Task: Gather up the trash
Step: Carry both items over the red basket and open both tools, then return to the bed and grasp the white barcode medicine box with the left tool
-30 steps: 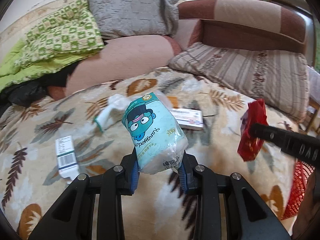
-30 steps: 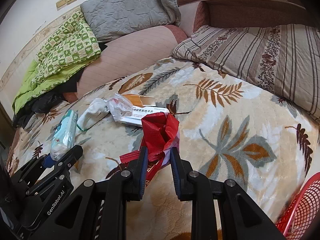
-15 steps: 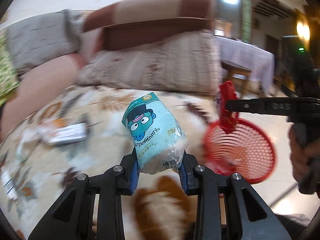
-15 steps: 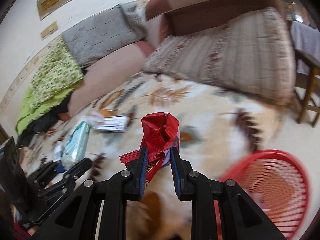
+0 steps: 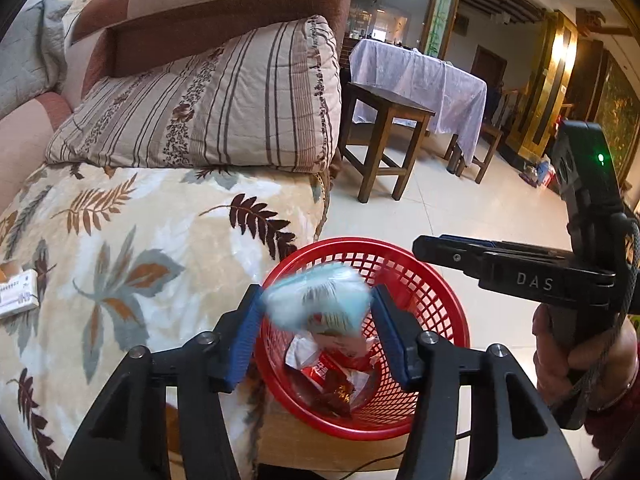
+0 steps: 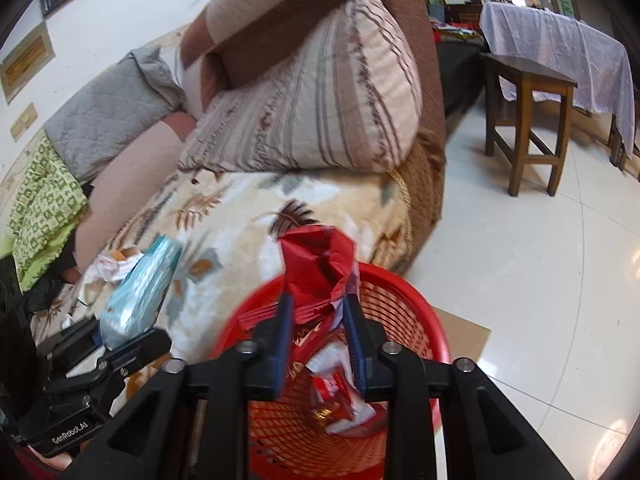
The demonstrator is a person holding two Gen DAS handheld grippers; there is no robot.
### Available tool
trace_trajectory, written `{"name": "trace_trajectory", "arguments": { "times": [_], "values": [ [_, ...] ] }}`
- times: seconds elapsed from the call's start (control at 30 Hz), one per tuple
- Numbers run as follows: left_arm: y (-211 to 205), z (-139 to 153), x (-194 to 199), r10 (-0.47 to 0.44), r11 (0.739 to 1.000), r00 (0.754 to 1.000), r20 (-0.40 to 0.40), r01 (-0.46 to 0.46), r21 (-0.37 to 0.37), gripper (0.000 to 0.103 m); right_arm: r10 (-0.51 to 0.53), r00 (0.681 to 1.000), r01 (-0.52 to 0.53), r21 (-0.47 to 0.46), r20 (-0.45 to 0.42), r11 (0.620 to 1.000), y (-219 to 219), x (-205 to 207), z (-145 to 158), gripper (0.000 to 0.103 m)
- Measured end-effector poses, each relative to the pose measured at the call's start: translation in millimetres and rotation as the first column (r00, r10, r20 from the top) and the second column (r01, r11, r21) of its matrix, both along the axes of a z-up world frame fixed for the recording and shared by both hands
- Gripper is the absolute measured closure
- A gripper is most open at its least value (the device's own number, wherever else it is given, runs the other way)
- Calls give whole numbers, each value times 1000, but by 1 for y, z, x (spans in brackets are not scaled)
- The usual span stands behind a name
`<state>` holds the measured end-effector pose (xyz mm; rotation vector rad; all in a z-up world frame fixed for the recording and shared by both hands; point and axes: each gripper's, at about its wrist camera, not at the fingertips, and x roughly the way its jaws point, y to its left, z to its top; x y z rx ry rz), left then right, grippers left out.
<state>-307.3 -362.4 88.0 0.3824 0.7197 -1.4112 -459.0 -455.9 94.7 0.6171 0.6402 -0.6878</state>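
A red mesh basket [image 5: 432,292] stands on the floor beside the bed, with red and white wrappers [image 5: 332,380] in its bottom. My left gripper [image 5: 316,320] is open above it, and the teal tissue pack [image 5: 316,300] sits blurred between the spread fingers, over the basket. In the right wrist view my right gripper [image 6: 318,320] is over the basket [image 6: 400,300], its fingers slightly parted around a red wrapper [image 6: 316,268]. The tissue pack [image 6: 136,292] and the left gripper show at the left there.
The leaf-patterned bed cover [image 5: 120,240] lies left of the basket, with a white box [image 5: 16,292] at its left edge. A striped pillow [image 5: 208,108] lies behind. A wooden stool [image 5: 380,140] and a draped table [image 5: 420,80] stand on the tiled floor.
Both grippers have swung right from the bed to over the red basket. The left gripper has opened and the tissue pack is loose. The right gripper's fingers have parted a little around the red wrapper.
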Motion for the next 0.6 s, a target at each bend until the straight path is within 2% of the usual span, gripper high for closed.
{"name": "trace_trajectory", "arguments": {
  "times": [0.17,0.3,0.4,0.6],
  "values": [
    [25,7,11,61,998,998,23,-60,-14,49,-28,1000,28,-7,9,1000,-4,-12,3,59],
    [55,17,24,131,991,991,42,-130,-25,46,3,1000,-3,-23,26,1000,2,-6,12,58],
    [83,23,36,205,979,977,60,-204,-32,42,38,999,-37,-40,23,999,14,7,17,58],
    [132,27,60,361,932,927,100,-362,-3,39,175,984,-174,-60,14,983,56,52,24,58]
  ]
}}
